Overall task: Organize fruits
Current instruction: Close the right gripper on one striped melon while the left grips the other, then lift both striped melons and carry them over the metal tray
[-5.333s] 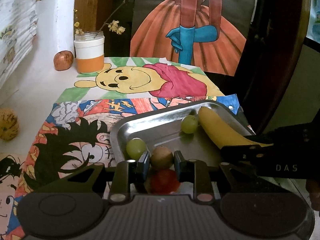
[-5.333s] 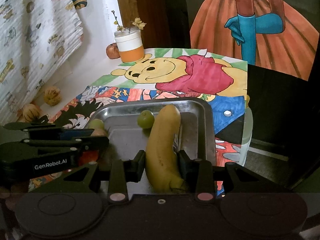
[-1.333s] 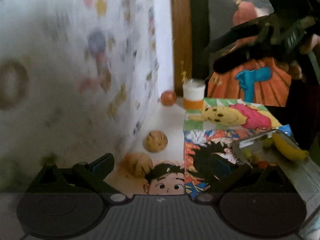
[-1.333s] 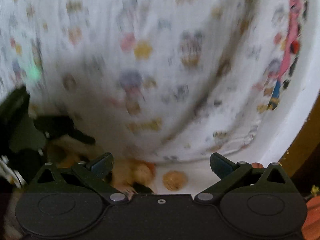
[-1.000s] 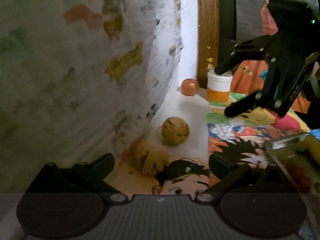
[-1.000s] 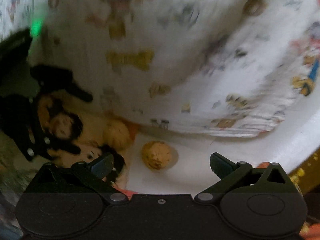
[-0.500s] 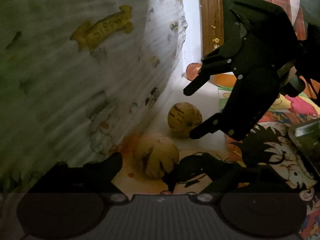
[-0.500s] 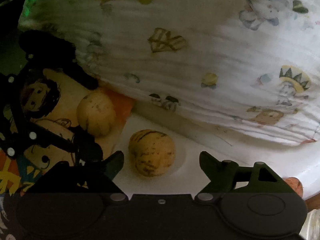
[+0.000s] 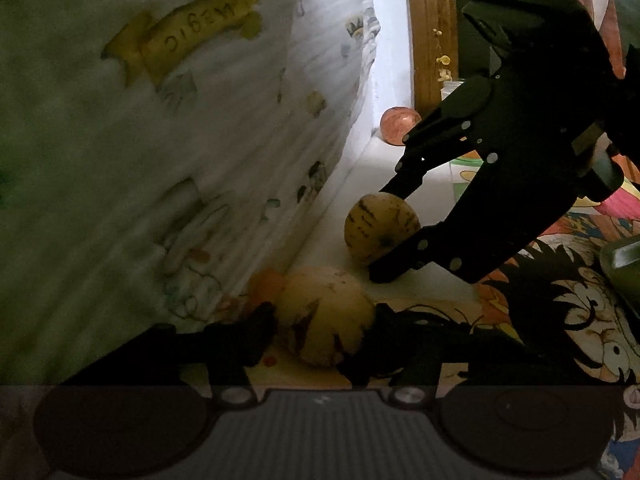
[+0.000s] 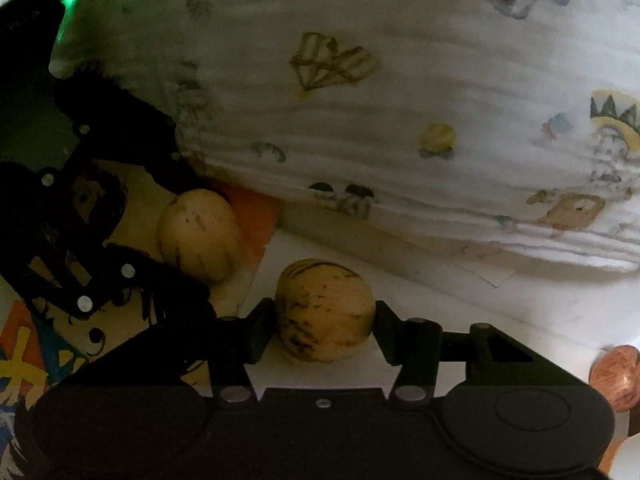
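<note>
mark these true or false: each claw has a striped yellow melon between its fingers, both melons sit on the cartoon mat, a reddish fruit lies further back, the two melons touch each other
1. Each claw has a striped yellow melon between its fingers. True: the left claw brackets the nearer melon, the right claw the farther melon, and both claws are closing.
2. Both melons sit on the cartoon mat. False: the nearer melon rests on the cartoon mat, the farther one on the bare white surface.
3. A reddish fruit lies further back. True.
4. The two melons touch each other. False: a gap shows between them.
</note>
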Tool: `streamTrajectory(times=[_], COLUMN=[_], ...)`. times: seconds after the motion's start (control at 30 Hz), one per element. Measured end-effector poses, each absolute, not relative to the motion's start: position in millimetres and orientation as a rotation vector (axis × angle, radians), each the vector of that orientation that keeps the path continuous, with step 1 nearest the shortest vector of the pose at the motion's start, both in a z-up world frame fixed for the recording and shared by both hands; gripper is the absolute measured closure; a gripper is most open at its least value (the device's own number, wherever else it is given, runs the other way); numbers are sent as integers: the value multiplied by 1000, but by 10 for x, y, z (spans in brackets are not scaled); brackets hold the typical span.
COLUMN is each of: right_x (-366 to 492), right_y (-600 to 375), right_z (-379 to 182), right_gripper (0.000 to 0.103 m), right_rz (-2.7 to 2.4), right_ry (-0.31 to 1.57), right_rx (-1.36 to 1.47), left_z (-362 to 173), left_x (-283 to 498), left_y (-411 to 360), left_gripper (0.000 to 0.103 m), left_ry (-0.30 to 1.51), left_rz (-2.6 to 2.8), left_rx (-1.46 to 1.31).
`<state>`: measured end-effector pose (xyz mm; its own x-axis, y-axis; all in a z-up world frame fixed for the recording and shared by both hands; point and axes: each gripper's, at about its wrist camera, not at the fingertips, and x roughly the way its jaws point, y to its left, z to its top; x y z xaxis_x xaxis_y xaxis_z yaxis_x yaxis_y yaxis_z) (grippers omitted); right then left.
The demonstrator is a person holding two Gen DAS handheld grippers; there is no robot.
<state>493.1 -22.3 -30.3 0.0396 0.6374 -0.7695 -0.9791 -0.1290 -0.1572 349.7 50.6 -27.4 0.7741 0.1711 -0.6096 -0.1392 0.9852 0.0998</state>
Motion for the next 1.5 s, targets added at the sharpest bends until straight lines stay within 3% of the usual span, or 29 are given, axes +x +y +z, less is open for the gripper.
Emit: streamTrajectory(times=[0.43,0.73,1.5], right_x=[4981,4913,4220], right_y=[-246,-360,-1468], right_z=[-254,-102,1062], right_gripper=[49,49,49], right_rz=[1311,1216,952], right_ry=[682,672,545], right_rx=[-636,-522,-369], left_z=[-239,-191,659], left_x=[3517,3384,2741], left_y=[610,703,202], left_gripper=[46,46,46], left_ry=[681,654,494], left_rz=[168,151,78], left_rx=[-65,-167,-232])
